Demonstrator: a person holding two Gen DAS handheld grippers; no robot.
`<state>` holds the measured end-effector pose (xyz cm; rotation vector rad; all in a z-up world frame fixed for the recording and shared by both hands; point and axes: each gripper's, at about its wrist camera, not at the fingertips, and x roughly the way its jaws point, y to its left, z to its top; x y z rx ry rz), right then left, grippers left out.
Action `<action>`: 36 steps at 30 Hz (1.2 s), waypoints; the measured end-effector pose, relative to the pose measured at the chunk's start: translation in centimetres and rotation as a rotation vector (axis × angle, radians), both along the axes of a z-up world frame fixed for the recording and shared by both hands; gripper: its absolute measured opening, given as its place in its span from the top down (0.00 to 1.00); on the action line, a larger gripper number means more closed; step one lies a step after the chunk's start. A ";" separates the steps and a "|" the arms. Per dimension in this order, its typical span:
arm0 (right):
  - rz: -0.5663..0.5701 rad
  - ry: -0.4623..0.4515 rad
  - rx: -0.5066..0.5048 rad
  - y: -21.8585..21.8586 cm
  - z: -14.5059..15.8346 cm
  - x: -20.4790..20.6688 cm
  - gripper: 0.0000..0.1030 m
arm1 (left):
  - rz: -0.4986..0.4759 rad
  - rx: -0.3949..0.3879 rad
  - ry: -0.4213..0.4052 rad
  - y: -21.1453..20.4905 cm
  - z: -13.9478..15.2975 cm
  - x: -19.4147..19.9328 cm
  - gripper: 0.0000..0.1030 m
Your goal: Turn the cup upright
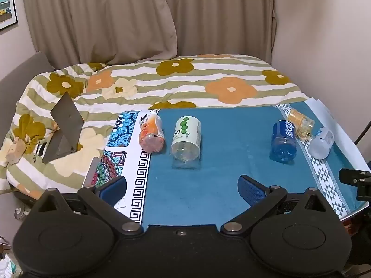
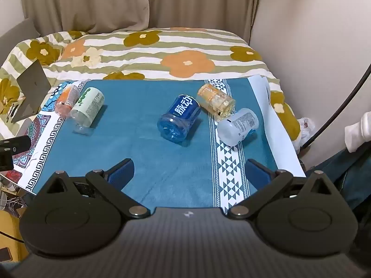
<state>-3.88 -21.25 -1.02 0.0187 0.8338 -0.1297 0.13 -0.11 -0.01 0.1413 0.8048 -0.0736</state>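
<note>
Several cups cut from plastic bottles lie on their sides on a blue cloth [image 1: 220,139]. At the left lie an orange cup [image 1: 151,133] and a white-and-green cup [image 1: 186,140]. At the right lie a blue cup [image 1: 283,141], a yellow cup [image 1: 300,121] and a frosted white cup [image 1: 322,142]. In the right wrist view they show as orange [image 2: 66,100], white-and-green [image 2: 87,108], blue [image 2: 178,118], yellow [image 2: 215,102] and frosted white [image 2: 237,126]. My left gripper [image 1: 183,187] is open and empty, short of the cups. My right gripper [image 2: 190,173] is open and empty too.
A floral quilt [image 1: 185,81] covers the bed behind the cloth. A grey folded stand [image 1: 62,129] sits on the quilt at the left. A patterned mat [image 1: 129,153] borders the cloth's left side. Curtains [image 1: 116,18] hang behind. A black clamp [image 1: 357,180] shows at the right edge.
</note>
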 end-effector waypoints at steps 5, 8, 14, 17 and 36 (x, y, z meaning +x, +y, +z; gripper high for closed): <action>0.002 0.003 0.004 0.1 0.1 -0.2 0.00 | -0.001 -0.019 -0.015 0.5 0.6 0.0 0.00; 0.000 -0.001 0.004 0.1 0.1 -0.3 0.00 | -0.002 -0.020 -0.019 0.8 0.9 0.2 0.00; -0.001 -0.001 0.002 0.1 -0.1 -0.5 0.00 | -0.001 -0.005 -0.047 0.2 1.0 -1.1 0.00; -0.002 0.002 0.003 0.2 0.2 -0.7 0.00 | -0.001 -0.004 -0.049 0.2 1.1 -1.1 0.00; -0.003 0.005 0.008 0.3 0.0 -0.9 0.00 | -0.003 -0.006 -0.048 0.7 1.3 -1.6 0.00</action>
